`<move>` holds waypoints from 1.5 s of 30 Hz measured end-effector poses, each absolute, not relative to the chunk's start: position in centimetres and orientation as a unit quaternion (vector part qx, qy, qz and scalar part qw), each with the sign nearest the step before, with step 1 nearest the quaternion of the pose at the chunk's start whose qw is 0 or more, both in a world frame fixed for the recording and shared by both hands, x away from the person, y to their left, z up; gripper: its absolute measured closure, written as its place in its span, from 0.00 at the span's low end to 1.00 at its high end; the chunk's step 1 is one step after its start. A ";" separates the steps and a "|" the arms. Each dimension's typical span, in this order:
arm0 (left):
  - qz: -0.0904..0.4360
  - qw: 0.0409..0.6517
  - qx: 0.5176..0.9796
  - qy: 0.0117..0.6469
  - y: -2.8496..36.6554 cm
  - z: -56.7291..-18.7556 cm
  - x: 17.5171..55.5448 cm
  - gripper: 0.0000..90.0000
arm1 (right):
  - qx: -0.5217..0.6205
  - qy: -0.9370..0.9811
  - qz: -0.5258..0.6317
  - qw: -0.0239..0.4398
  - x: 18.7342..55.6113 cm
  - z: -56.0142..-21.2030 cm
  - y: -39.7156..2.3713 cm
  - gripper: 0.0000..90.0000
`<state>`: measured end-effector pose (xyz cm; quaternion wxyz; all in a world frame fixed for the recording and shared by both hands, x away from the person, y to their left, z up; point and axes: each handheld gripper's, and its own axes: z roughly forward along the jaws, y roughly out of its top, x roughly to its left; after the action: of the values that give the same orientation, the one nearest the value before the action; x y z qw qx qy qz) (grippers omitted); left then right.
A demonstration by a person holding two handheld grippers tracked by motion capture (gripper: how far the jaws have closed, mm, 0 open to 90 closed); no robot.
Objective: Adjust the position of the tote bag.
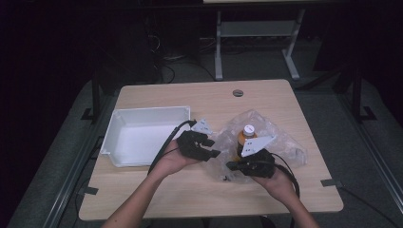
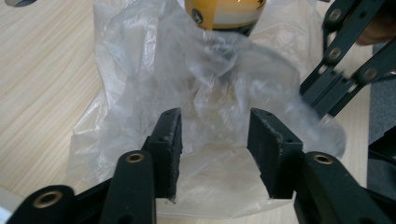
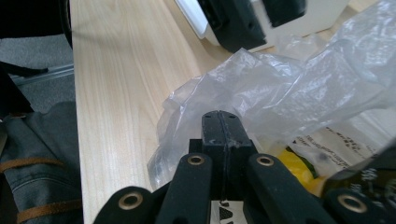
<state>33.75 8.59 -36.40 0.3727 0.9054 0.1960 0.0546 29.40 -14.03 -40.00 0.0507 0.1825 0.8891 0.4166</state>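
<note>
A crumpled clear plastic bag (image 1: 280, 137) lies on the wooden table with an orange bottle (image 1: 247, 137) with a white cap standing inside it. My left gripper (image 1: 212, 148) hovers at the bag's left side. In the left gripper view its jaws (image 2: 215, 135) stand apart over the bag (image 2: 140, 70), with the bottle (image 2: 226, 14) beyond them and no pad pressing on anything. My right gripper (image 1: 231, 166) is at the bag's near edge. In the right gripper view its jaws (image 3: 219, 119) are closed together on the film of the bag (image 3: 289, 88).
A white tray (image 1: 142, 111) with nothing in it stands on the table's left half, just left of my left hand. A round grommet (image 1: 238, 92) sits near the far edge. Bare wood lies in front of and beyond the bag. Table legs stand on the floor behind.
</note>
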 end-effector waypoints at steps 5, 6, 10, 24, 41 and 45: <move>0.055 0.383 0.902 0.194 8.2 -35.7 33.6 0.53 | 0.179 0.892 0.412 0.048 29.2 -40.3 -13.5 1.00; 0.055 0.383 0.902 0.194 8.2 -35.7 33.6 0.52 | 0.177 0.893 0.411 0.048 29.2 -40.4 -13.4 1.00; 0.069 0.390 0.896 0.200 7.8 -35.1 33.5 0.44 | 0.172 0.894 0.410 0.046 29.0 -40.5 -13.0 1.00; 0.062 0.378 0.898 0.215 7.2 -36.0 34.7 0.60 | 0.155 0.899 0.408 0.040 28.4 -40.7 -12.7 1.00; 0.053 0.381 0.901 0.199 6.3 -39.2 32.8 0.98 | 0.169 0.887 0.429 0.042 27.8 -38.9 -16.0 0.78; 0.051 0.378 0.904 0.195 6.1 -39.7 32.4 0.98 | 0.176 0.882 0.434 0.044 27.9 -38.2 -17.2 0.74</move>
<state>32.44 6.11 -39.75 0.3775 0.9038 0.1951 0.0510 27.90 -17.19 -38.24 0.0441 0.1756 0.8824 0.4343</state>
